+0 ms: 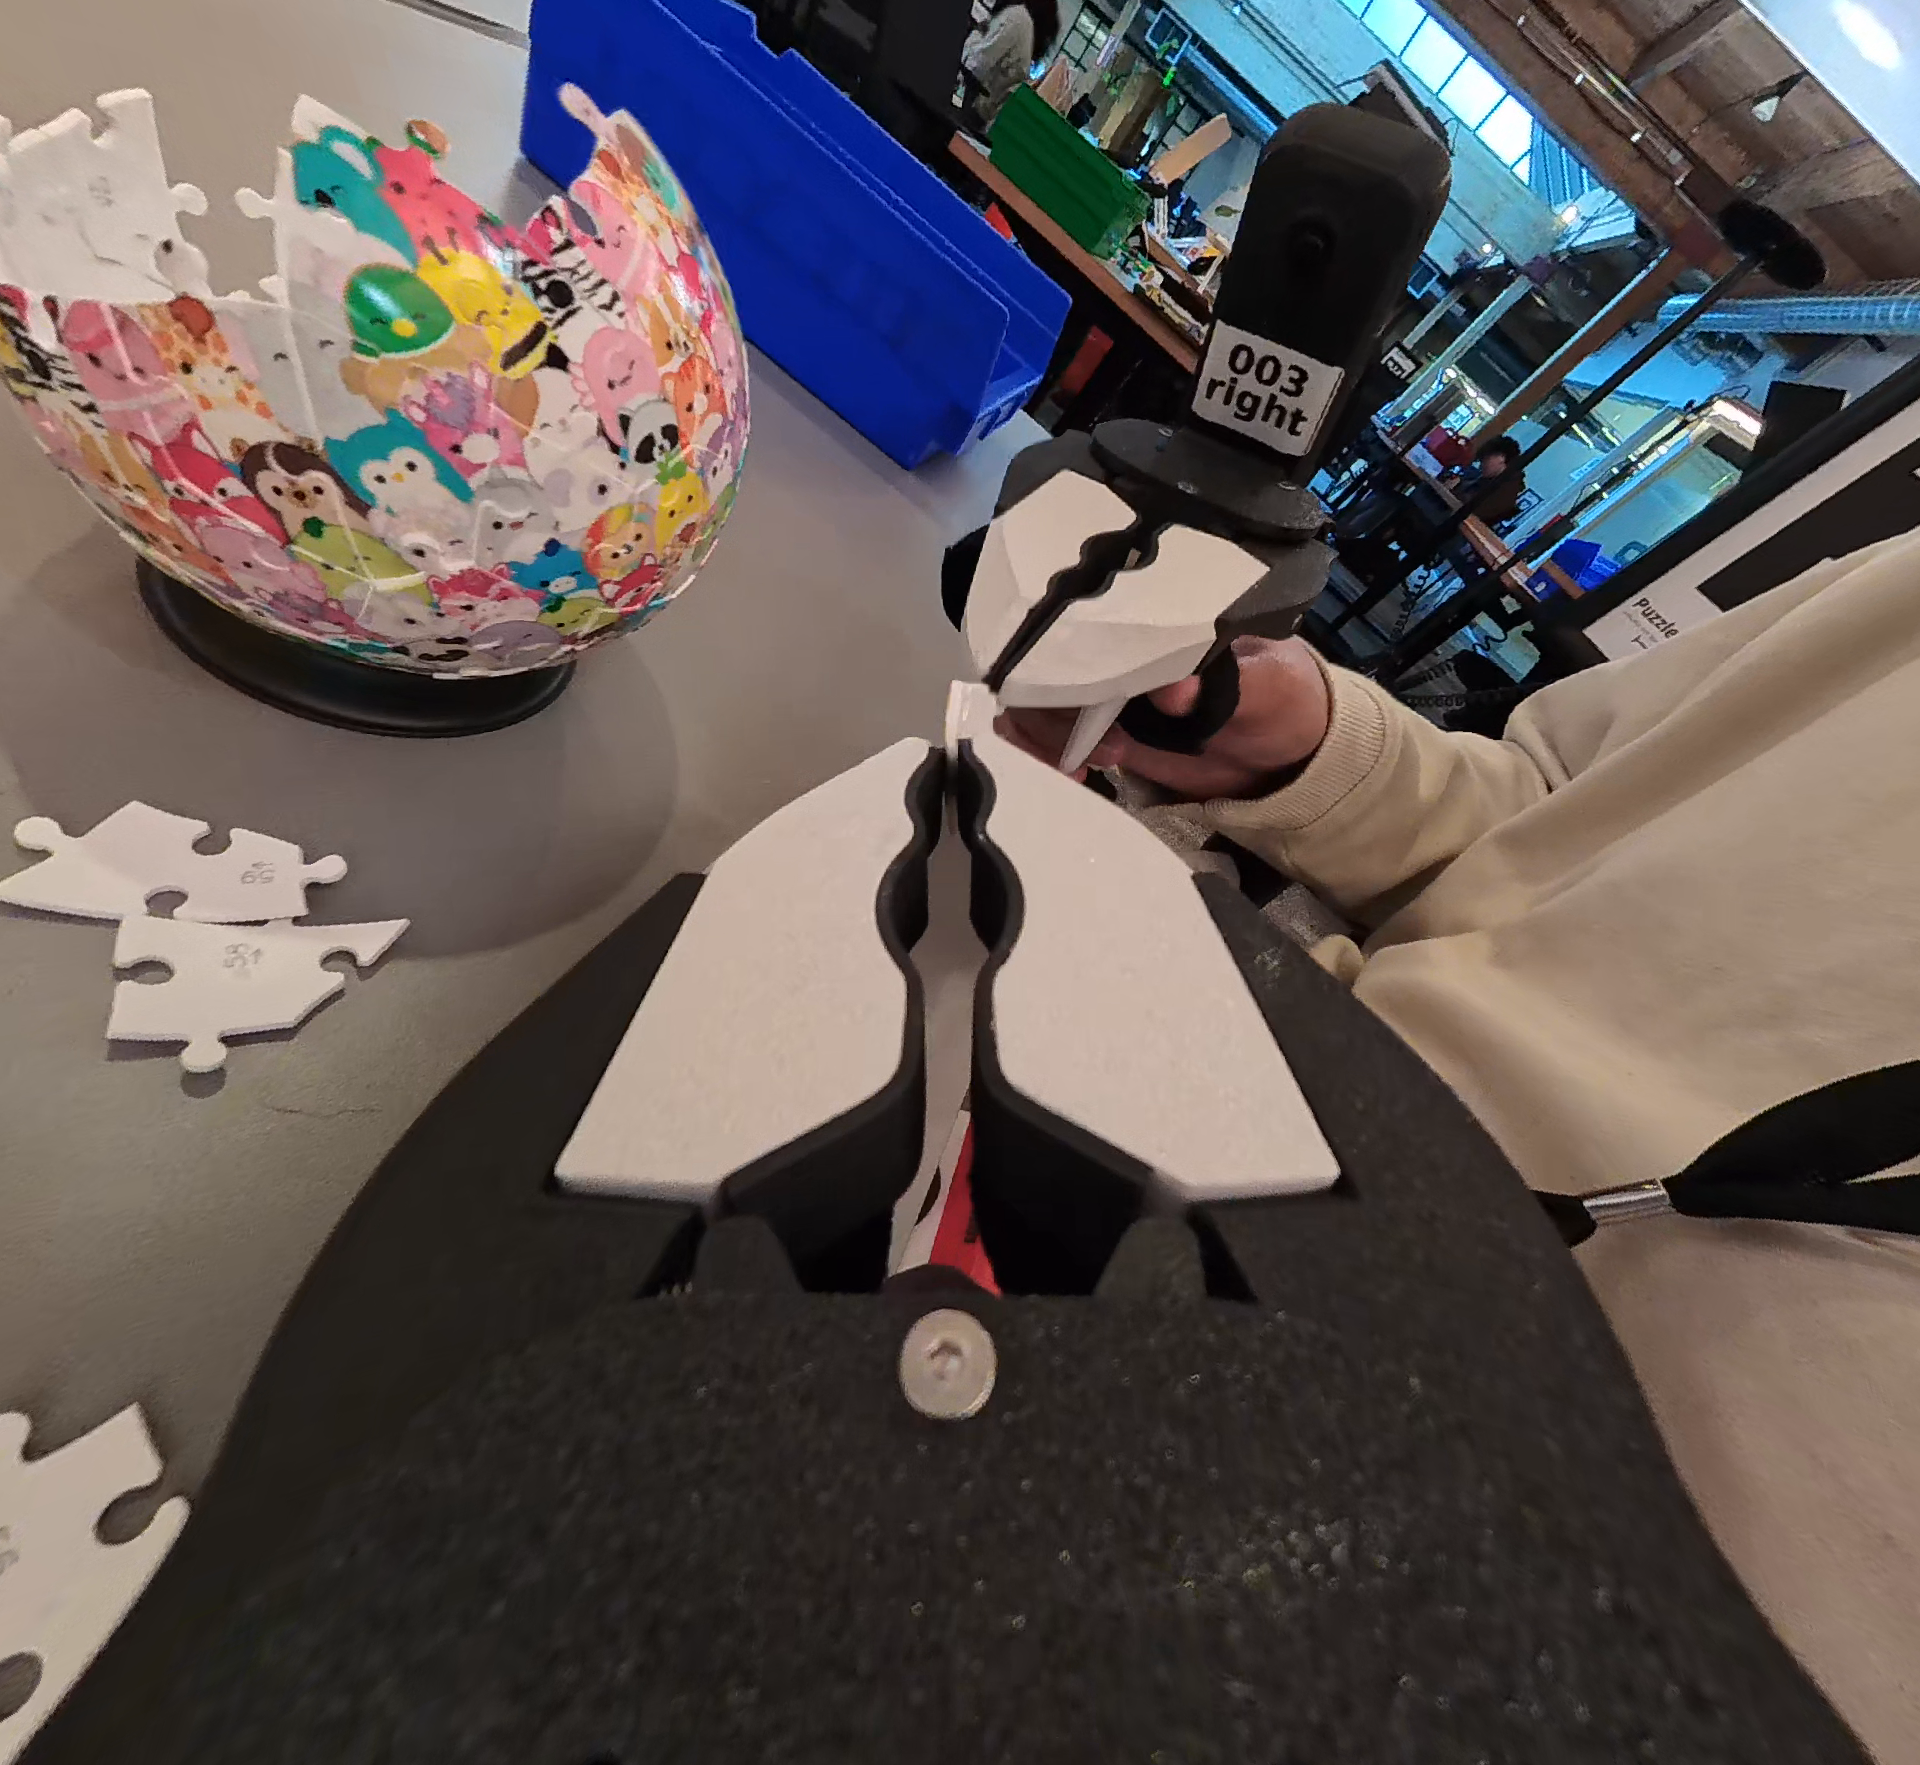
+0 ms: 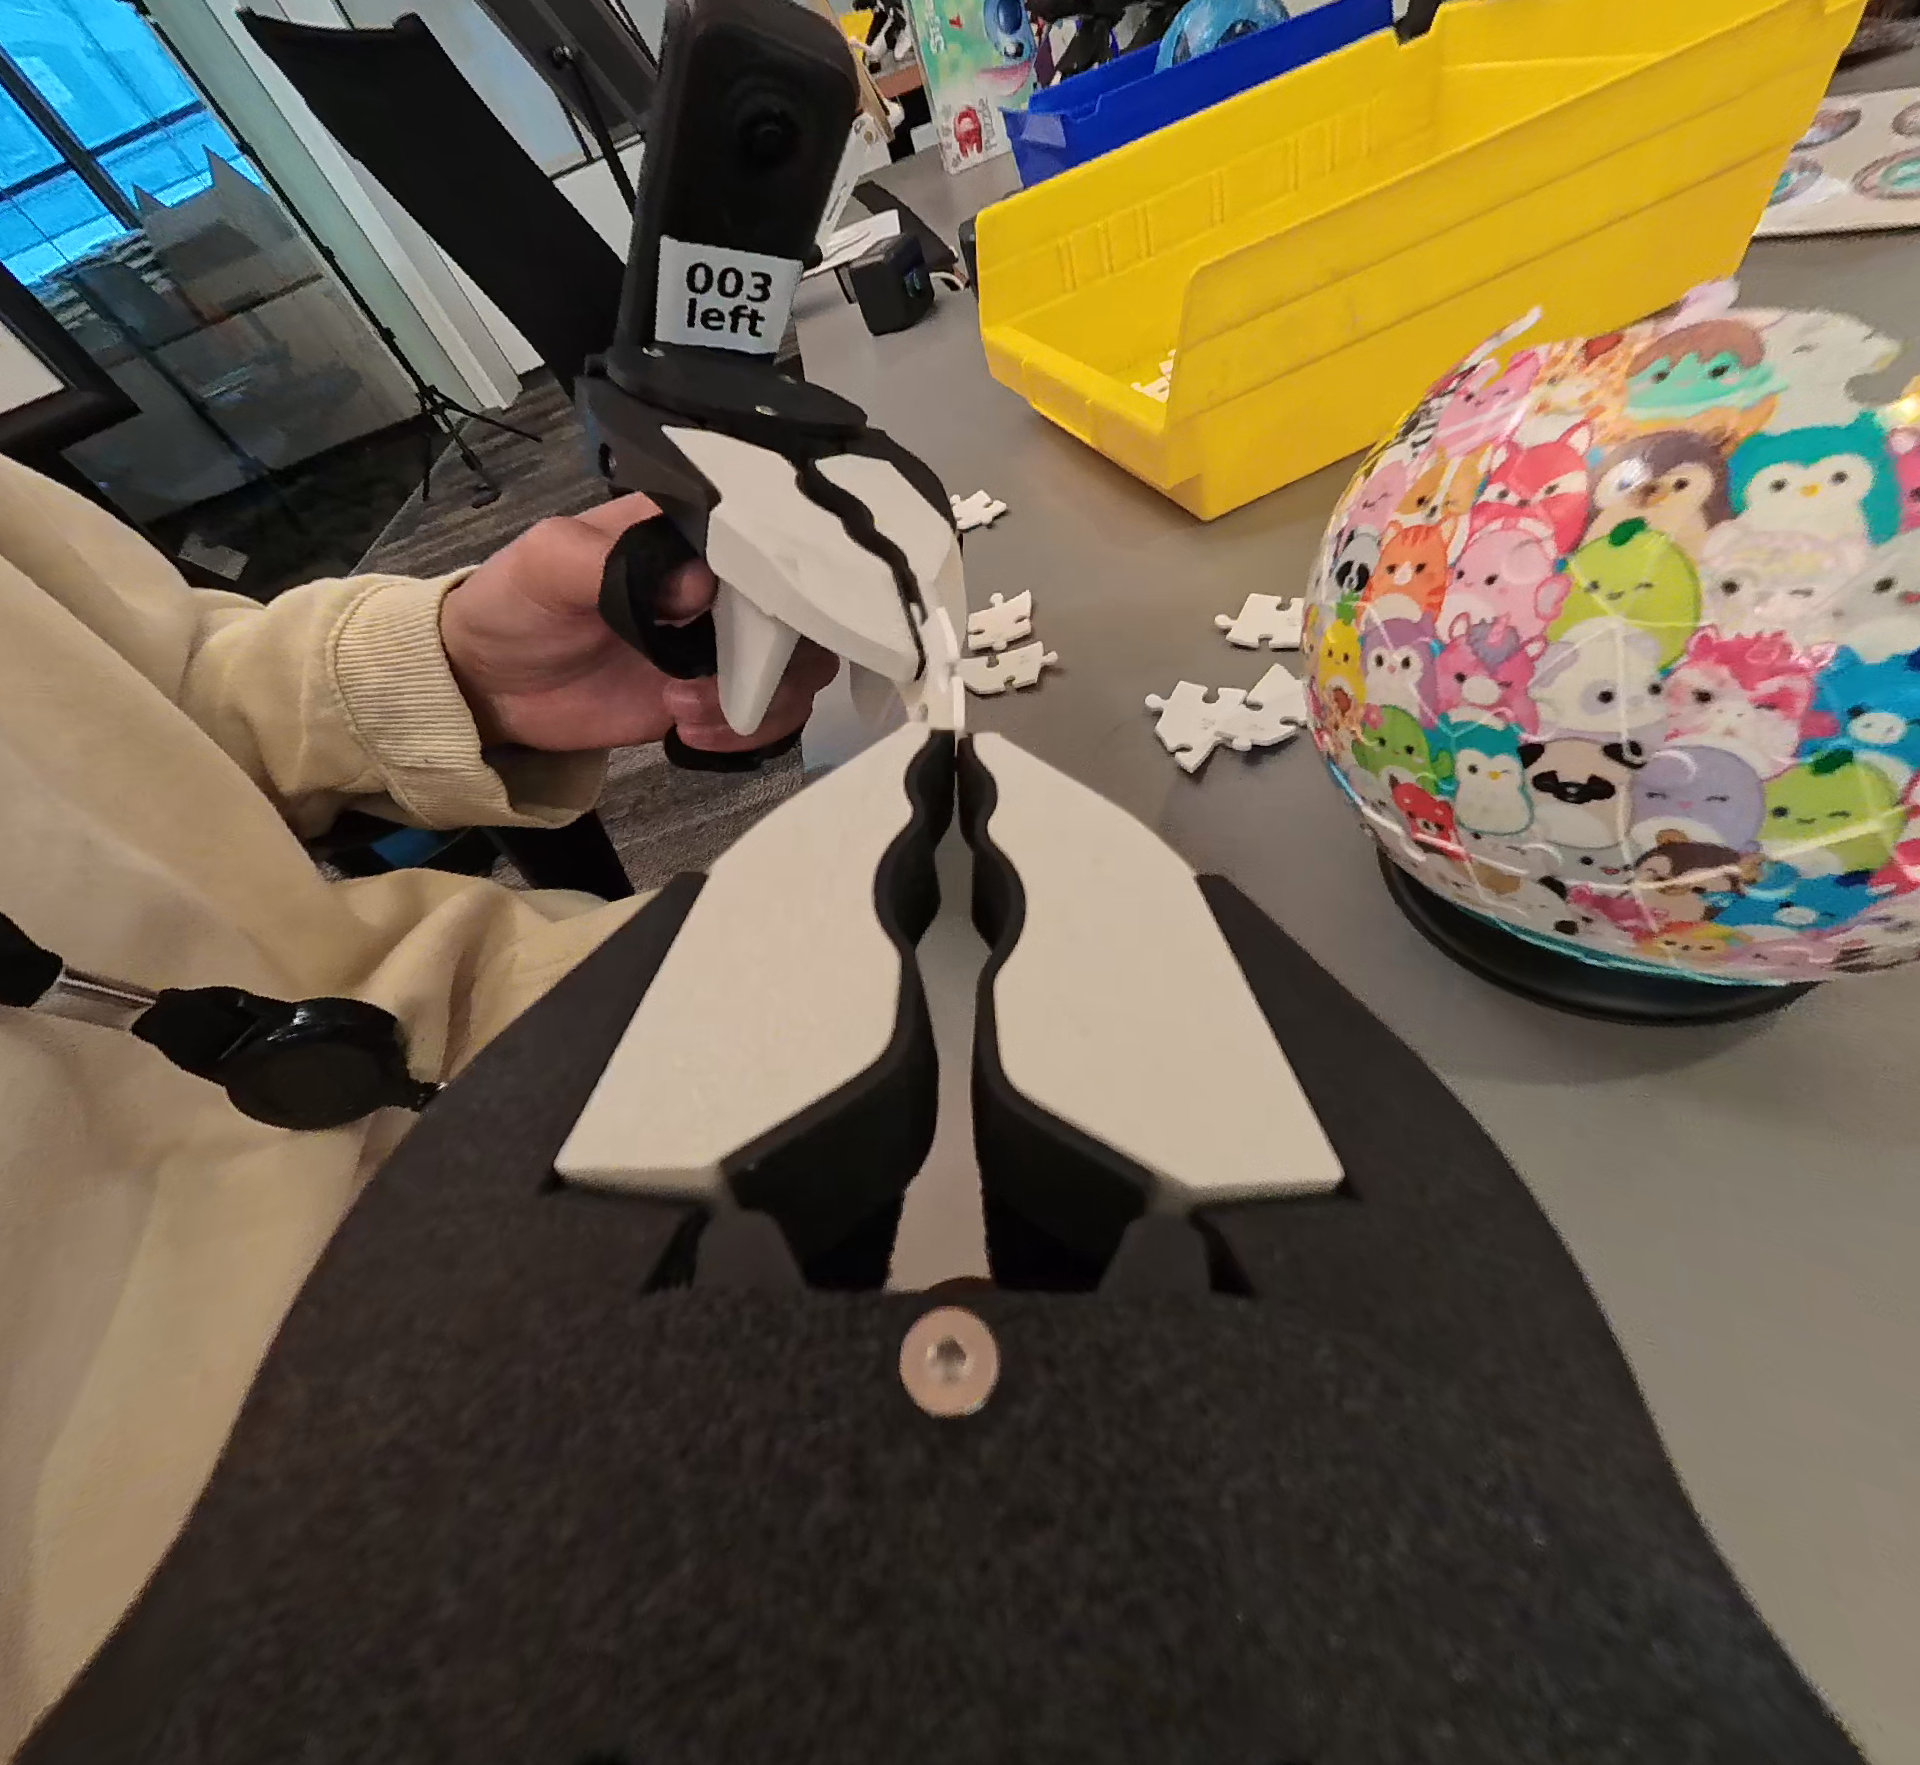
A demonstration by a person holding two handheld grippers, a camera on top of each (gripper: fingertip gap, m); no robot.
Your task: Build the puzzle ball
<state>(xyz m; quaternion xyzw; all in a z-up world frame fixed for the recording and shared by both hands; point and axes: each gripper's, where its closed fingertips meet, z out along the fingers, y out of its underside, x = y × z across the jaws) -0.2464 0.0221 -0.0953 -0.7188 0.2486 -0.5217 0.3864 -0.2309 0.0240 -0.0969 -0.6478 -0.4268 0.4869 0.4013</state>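
Grey table [image 2: 1558,1196], lower and right part of both views; workshop clutter behind, yellow bin [image 2: 1351,292] at upper right of the right wrist view, blue bin [image 1: 790,209] at upper centre of the left wrist view.

Item 1: puzzle ball [image 2: 1642,635], partly built, printed with cartoon animals, seated on a dark ring stand [image 2: 1538,962] at right of the right wrist view; open jagged rim at upper left of the left wrist view.

Item 2: loose white pieces [image 2: 1226,718], face down on the table left of the ball; more at lower left of the left wrist view.

Item 3: my left gripper [image 1: 948,765], jaws closed almost fully on a thin white piece [image 1: 966,713] seen edge-on at frame centre.

Item 4: my right gripper [image 2: 954,749], jaws likewise pinched together, tip meeting the same white piece or one joined to it; I cannot tell which.

Risks, as I judge them:
- Both tips pinch only the piece's edge, in the air, well apart from the ball. Any twist between my hands could bend it or flick it loose to the floor.
- Releasing one side early may let it pivot in the other jaws, spoiling alignment.
- Pressing it into the rim too hard could collapse the unfinished shell or roll the ball off its stand.
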